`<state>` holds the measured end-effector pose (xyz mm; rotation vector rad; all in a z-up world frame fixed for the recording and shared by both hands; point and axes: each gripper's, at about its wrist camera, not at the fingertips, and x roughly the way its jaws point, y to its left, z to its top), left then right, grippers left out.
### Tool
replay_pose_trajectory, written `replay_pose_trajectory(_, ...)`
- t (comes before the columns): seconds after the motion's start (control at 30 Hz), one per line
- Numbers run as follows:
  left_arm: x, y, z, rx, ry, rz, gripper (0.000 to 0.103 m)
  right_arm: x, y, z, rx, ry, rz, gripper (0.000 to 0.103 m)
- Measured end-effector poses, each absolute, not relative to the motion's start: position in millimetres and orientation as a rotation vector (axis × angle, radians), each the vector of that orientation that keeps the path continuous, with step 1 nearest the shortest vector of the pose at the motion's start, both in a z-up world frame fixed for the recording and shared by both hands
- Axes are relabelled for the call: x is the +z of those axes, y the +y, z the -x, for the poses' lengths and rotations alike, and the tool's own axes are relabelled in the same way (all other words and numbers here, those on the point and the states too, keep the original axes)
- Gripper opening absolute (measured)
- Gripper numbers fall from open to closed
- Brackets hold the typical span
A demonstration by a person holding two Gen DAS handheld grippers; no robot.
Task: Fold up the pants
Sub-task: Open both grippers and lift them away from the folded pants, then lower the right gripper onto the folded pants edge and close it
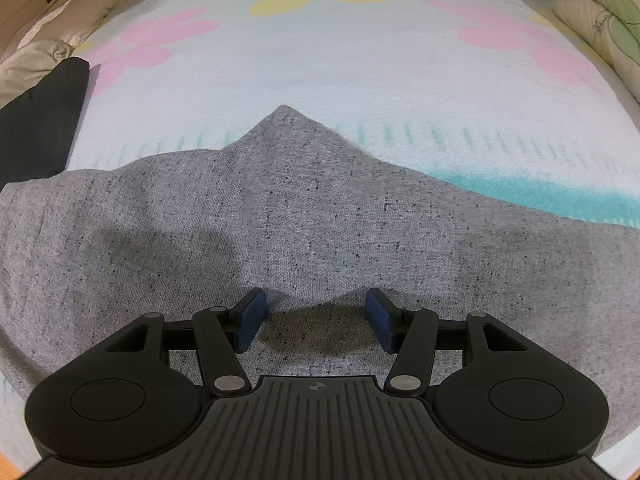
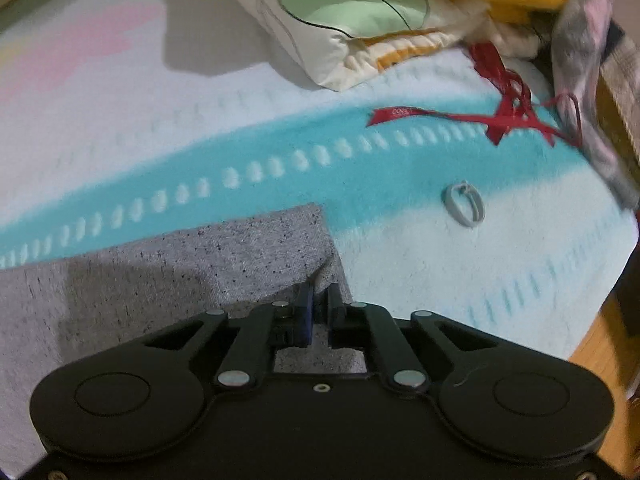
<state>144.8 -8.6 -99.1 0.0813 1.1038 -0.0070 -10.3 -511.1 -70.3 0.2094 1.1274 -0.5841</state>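
Grey speckled pants (image 1: 280,216) lie spread on a flowered bed cover (image 1: 320,60), with a pointed fold at the far edge. My left gripper (image 1: 316,318) is open just above the pants, its blue pads apart and nothing between them. In the right wrist view the pants (image 2: 180,264) end at a corner by the teal stripe. My right gripper (image 2: 320,300) is shut on the edge of the pants near that corner, with cloth pinched between the blue pads.
A black garment (image 1: 40,120) lies at the left edge. Pillows and bedding (image 2: 352,20) lie at the far right. A red ribbon (image 2: 480,116) and a small grey ring (image 2: 464,204) lie on the cover. A wooden floor (image 2: 600,340) shows past the bed's right edge.
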Motion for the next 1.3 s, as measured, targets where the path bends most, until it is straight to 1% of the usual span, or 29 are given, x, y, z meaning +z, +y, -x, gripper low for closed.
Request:
replay_pose_trajectory(0.03, -99, -9, -145, -0.006, 1.105, -0.081, 0.054, -68, -511, 11, -0.576, 1.117, -0.207, 0.013)
replay_pose_trajectory(0.07, -99, -10, -145, -0.005, 1.106, -0.08, 0.054, -64, -511, 13, -0.561, 1.102, -0.216, 0.02)
replay_pose_trajectory(0.13, -98, -10, -145, -0.005, 1.105, -0.08, 0.054, -57, -519, 20, -0.529, 1.085, -0.276, 0.041)
replay_pose_trajectory(0.17, -98, -11, -145, -0.005, 1.104, -0.08, 0.054, -55, -524, 24, -0.527, 1.073, -0.31, 0.062)
replay_pose_trajectory(0.2, -98, -11, -145, -0.006, 1.103, -0.081, 0.054, -53, -530, 30, -0.539, 1.06, -0.343, 0.078)
replay_pose_trajectory(0.23, -97, -11, -146, -0.004, 1.104, -0.081, 0.054, -51, -533, 33, -0.557, 1.051, -0.361, 0.081)
replay_pose_trajectory(0.27, -97, -11, -146, -0.003, 1.105, -0.082, 0.054, -50, -537, 39, -0.568, 1.037, -0.384, 0.078)
replay_pose_trajectory(0.47, -92, -15, -144, 0.004, 1.103, -0.084, 0.053, -62, -552, 57, -0.496, 1.082, -0.507, 0.078)
replay_pose_trajectory(0.6, -77, -26, -133, -0.027, 1.043, -0.111, 0.053, -70, -555, 68, -0.453, 1.136, -0.549, 0.075)
replay_pose_trajectory(0.7, -68, -42, -124, -0.064, 0.986, -0.162, 0.053, -72, -561, 84, -0.46, 1.14, -0.666, 0.075)
replay_pose_trajectory(0.83, -70, -66, -116, -0.119, 0.954, -0.241, 0.053, -77, -564, 107, -0.492, 1.079, -0.924, 0.075)
replay_pose_trajectory(0.93, -76, -77, -111, -0.154, 0.957, -0.283, 0.053, -84, -554, 117, -0.498, 1.006, -1.047, 0.068)
replay_pose_trajectory(1.0, -78, -79, -108, -0.152, 0.974, -0.289, 0.053, -92, -544, 119, -0.504, 0.969, -1.076, 0.063)
replay_pose_trajectory(1.07, -78, -78, -106, -0.162, 0.97, -0.293, 0.053, -99, -538, 120, -0.555, 0.95, -1.075, 0.062)
replay_pose_trajectory(1.23, -76, -74, -107, -0.176, 0.973, -0.262, 0.053, -100, -530, 127, -0.64, 0.814, -1.071, 0.062)
replay_pose_trajectory(1.3, -78, -76, -108, -0.179, 0.974, -0.26, 0.053, -95, -527, 130, -0.652, 0.758, -1.027, 0.055)
